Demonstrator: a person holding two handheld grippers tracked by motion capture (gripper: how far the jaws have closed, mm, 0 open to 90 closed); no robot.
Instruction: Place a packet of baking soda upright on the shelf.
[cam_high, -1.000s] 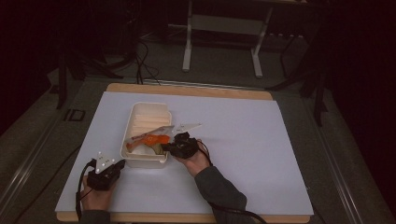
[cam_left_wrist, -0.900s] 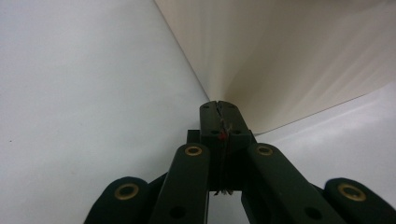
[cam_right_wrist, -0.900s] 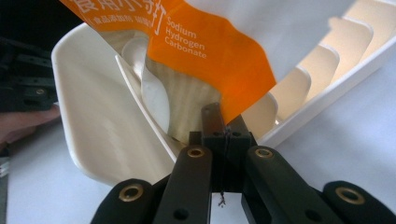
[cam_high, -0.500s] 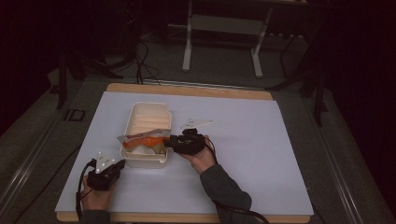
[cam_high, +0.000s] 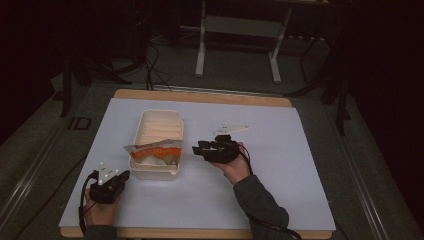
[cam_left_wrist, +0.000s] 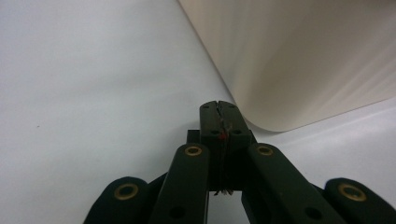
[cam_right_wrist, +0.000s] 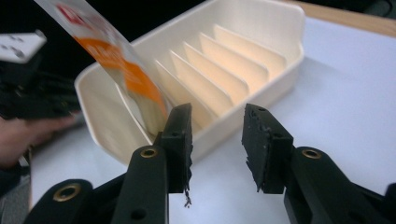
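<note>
A cream tray (cam_high: 172, 120) with ribbed dividers sits left of centre on the white table cover. An orange-and-white packet (cam_high: 152, 151) leans in the tray's near end, and in the right gripper view the packet (cam_right_wrist: 116, 65) stands tilted against the tray (cam_right_wrist: 261, 42). My right gripper (cam_high: 198, 149) hovers just right of the tray; its jaws have just been opening and hold nothing (cam_right_wrist: 217, 135). My left gripper (cam_high: 124, 175) rests on the cover by the tray's near left corner, shut with nothing in it (cam_left_wrist: 218, 109), beside the tray wall (cam_left_wrist: 299, 56).
The white cover (cam_high: 280, 165) lies on a wooden-edged table (cam_high: 200, 96). A metal stand (cam_high: 237, 30) and cables (cam_high: 150, 55) are on the dark floor beyond the far edge. The person's left hand (cam_right_wrist: 23, 135) shows in the right gripper view.
My right gripper let go of the packet and drew back to the right, away from the tray. The packet now leans in the tray's near end. The left hand has stayed put.
</note>
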